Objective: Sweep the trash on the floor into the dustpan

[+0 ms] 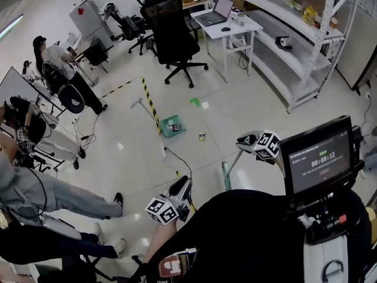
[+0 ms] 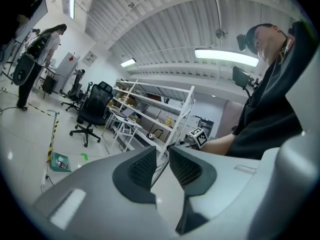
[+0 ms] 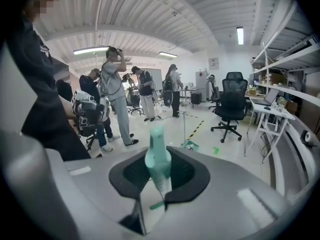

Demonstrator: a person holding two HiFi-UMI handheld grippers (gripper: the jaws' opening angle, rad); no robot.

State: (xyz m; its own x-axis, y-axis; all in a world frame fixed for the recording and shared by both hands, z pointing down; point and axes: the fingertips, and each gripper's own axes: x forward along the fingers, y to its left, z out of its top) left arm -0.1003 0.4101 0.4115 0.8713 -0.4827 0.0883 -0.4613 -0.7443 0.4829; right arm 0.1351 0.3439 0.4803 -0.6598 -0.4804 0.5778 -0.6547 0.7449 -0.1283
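The green dustpan lies on the floor by the yellow-black tape, its long handle pointing left. A small can and green and white scraps lie near it. My right gripper is shut on the teal broom handle; the broom head rests on the floor below it. The dustpan shows far ahead in the right gripper view. My left gripper hangs low with its jaws a narrow gap apart and nothing between them. Its view shows the dustpan far off at the left.
A black office chair and a white desk with a laptop stand beyond the trash. Metal shelving runs along the right. Several people stand and sit at the left. A cable trails over the floor.
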